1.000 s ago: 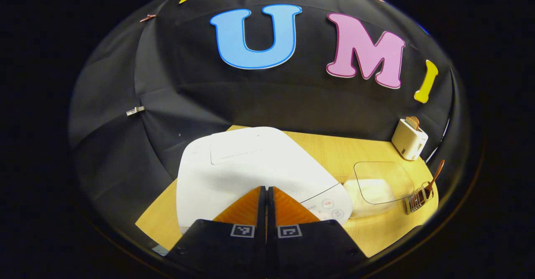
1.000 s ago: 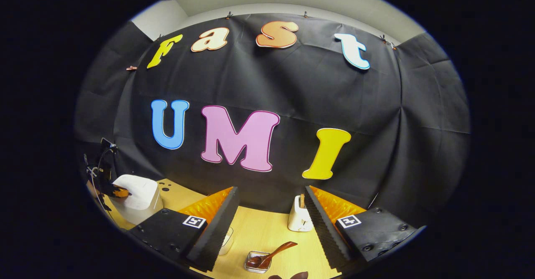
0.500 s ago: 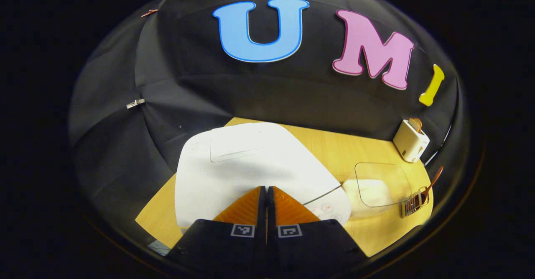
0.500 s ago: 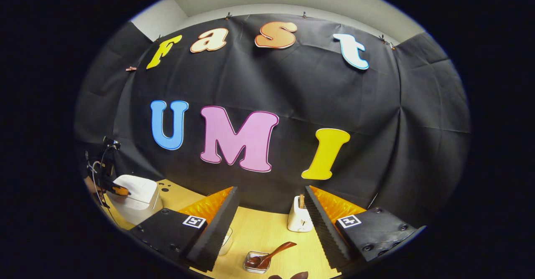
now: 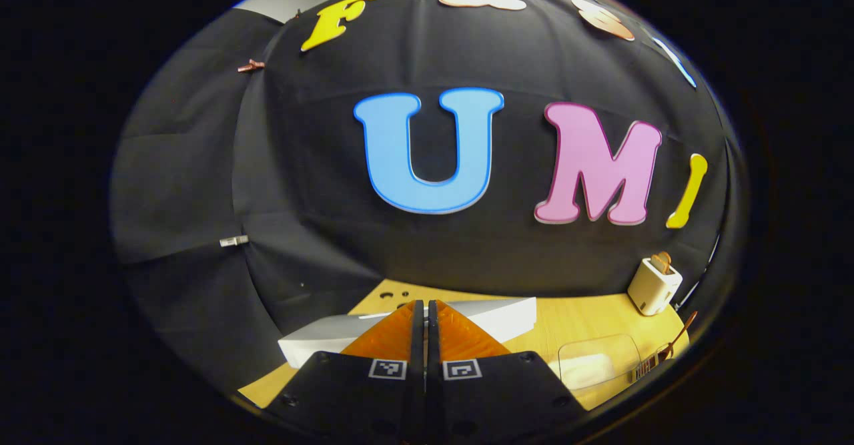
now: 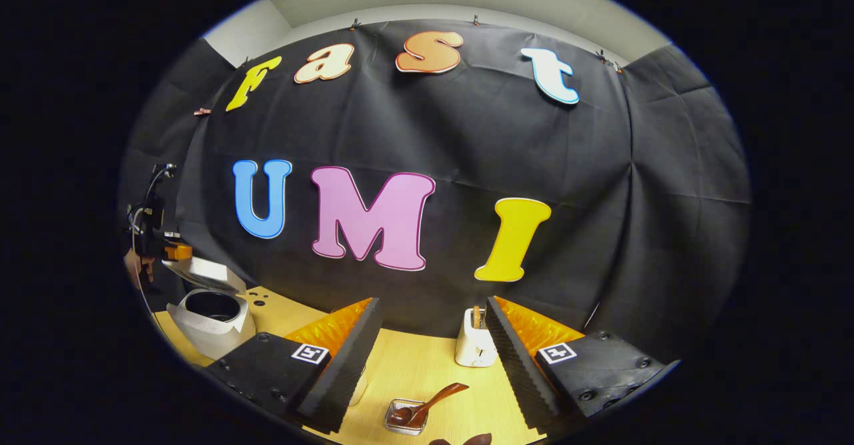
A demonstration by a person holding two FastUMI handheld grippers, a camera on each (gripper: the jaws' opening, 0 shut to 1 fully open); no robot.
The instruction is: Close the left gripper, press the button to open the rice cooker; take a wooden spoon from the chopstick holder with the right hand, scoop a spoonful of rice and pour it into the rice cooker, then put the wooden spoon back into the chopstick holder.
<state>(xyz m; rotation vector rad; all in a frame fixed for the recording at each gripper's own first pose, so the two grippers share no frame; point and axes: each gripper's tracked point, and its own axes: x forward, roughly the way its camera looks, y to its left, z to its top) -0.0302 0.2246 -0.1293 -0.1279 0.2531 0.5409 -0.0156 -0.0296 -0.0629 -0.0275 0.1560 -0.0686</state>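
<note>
Near the worktop's left edge the rice cooker stood open, its raised lid just beyond the closed left gripper, while the right gripper gaped empty above the wooden spoon.

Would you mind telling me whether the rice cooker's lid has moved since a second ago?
Yes. The lid has swung up off the rice cooker, which stays put on the table.

The left hand-held gripper has its fingers pressed together, pointing toward 12 o'clock. The right hand-held gripper is held level, fingers spread wide apart.
</note>
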